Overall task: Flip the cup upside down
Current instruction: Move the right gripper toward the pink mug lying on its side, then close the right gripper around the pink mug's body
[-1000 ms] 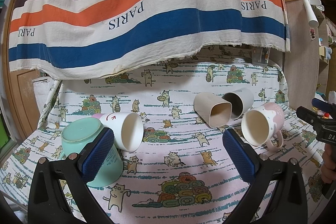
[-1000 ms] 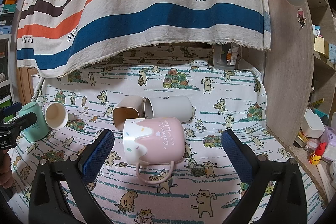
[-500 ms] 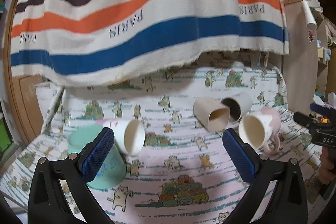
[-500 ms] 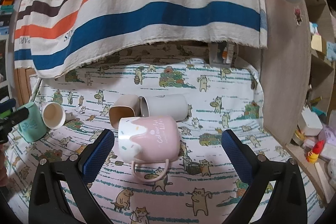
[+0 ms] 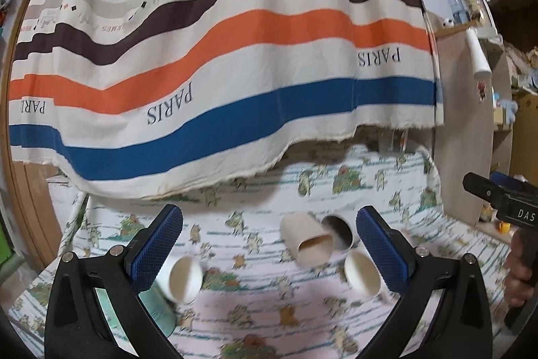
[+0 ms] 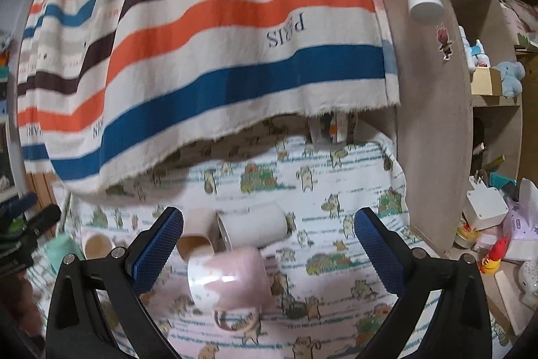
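Several cups lie on a cat-print cloth [image 5: 269, 308]. A pink mug [image 6: 232, 281] lies on its side with its handle toward me, between and beyond the fingers of my right gripper [image 6: 269, 251], which is open and empty. Behind it lie a beige square cup [image 6: 198, 238] and a white cup [image 6: 255, 227]. In the left wrist view a small white cup [image 5: 185, 280] lies on its side against a mint cup [image 5: 154, 308] that stands mouth down. My left gripper [image 5: 269, 251] is open and empty above the cloth.
A striped cloth [image 5: 218, 73] hangs over the back of the table. A wooden panel [image 6: 433, 123] and shelves with small items [image 6: 487, 217] stand to the right. The right gripper's body [image 5: 504, 207] shows at the right edge of the left wrist view.
Both views have tilted upward and pulled back, so the cups sit lower in frame. The cups have not moved. Both grippers stay open.
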`<state>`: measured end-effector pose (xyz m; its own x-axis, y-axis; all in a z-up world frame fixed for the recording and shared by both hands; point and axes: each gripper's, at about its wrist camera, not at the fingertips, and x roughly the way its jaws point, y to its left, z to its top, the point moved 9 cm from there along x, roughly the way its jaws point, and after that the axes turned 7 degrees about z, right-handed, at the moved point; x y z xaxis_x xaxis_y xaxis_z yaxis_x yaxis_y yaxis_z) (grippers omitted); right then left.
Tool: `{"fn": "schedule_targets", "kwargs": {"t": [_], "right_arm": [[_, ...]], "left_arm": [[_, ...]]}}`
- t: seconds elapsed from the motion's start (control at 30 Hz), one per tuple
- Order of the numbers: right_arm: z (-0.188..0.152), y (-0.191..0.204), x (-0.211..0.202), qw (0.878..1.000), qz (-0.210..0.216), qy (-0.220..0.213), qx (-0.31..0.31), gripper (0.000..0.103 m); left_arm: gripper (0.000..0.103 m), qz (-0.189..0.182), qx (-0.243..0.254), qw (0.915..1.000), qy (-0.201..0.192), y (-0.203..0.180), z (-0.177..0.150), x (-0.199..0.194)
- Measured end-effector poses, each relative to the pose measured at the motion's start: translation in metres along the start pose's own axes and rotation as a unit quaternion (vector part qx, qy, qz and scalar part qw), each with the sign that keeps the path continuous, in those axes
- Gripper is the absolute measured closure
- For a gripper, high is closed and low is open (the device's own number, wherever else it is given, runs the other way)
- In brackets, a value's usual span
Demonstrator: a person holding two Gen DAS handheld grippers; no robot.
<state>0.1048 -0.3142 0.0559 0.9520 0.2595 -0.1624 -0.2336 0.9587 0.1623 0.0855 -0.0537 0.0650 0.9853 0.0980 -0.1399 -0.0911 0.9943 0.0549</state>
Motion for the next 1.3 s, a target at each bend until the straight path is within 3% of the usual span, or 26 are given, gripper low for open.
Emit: {"fn": "schedule_targets", "kwargs": {"t": [0.13, 0.3, 0.43, 0.6, 0.87, 1.3], "right_arm": [[0.006, 0.001, 0.009, 1.000, -0.004, 0.001, -0.013, 0.001], [-0.006, 0.001, 0.029, 0.999, 0.005, 0.041, -0.017, 0.001], [-0.023, 0.001, 0.049, 0.995, 0.017, 0.092, -0.016, 0.001], [-0.056, 0.014, 0.074, 0.985, 0.054, 0.166, -0.015, 0.001], [-0.101, 0.042, 0.106, 0.964, 0.072, 0.249, -0.062, 0.001], [-0.119, 0.051, 0.132, 0.954, 0.045, 0.279, -0.094, 0.000]], "left_arm": [[0.000, -0.002, -0.021, 0.9998, 0.003, -0.003, 0.001, 0.011], [0.000, 0.023, -0.012, 0.9995, 0.020, -0.001, -0.023, 0.029], [0.000, 0.023, -0.017, 0.9970, 0.072, 0.000, -0.048, 0.049], [0.000, 0.040, -0.028, 0.9949, 0.088, 0.008, -0.058, 0.055], [0.000, 0.053, -0.041, 0.9931, 0.096, 0.015, -0.062, 0.057], [0.000, 0.066, -0.048, 0.9926, 0.090, 0.021, -0.060, 0.056]]}}
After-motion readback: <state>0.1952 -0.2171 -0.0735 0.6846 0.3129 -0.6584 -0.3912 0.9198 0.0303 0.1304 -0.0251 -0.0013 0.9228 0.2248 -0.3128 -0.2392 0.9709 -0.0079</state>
